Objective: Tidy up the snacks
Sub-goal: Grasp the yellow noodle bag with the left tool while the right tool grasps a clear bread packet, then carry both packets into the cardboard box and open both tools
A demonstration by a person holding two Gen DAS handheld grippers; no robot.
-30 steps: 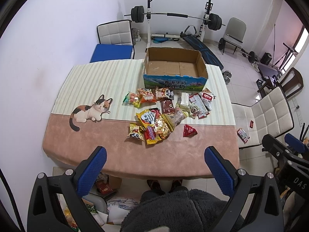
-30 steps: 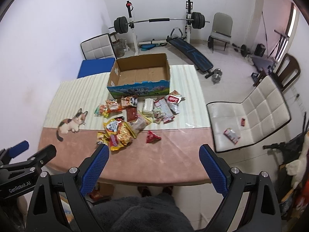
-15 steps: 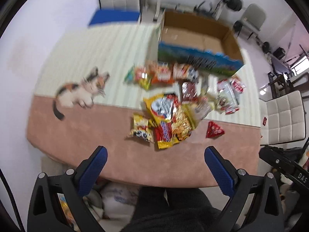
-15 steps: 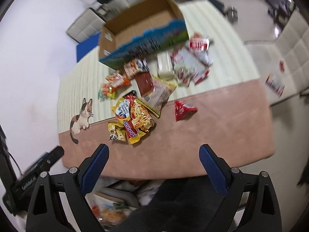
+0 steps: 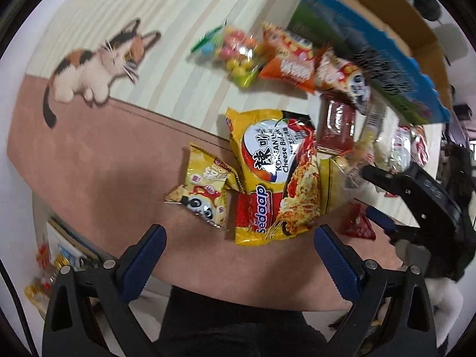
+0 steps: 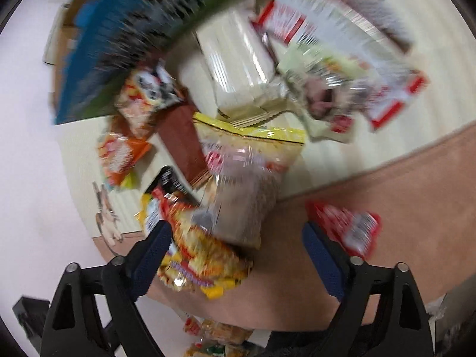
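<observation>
Stock as I read it from my feeds: my left claw point(image 5: 239, 242) spread wide, empty, over the near edge of the bench point(image 5: 98, 163). My right claw point(image 6: 236, 238) likewise spread, holding nothing, hovering over the heap; view badly blurred. Large yellow noodle packet point(image 5: 275, 178) lies near the near edge, small yellow panda packet point(image 5: 205, 190) touching its left side. Red triangular packet point(image 5: 357, 223) just right of it. Orange packet point(image 5: 287, 62) and candy bag point(image 5: 238, 50) lie farther in, beside the cardboard box point(image 5: 372, 44) toward the far edge. Cat print point(image 5: 95, 65) at the bench's left edge.
</observation>
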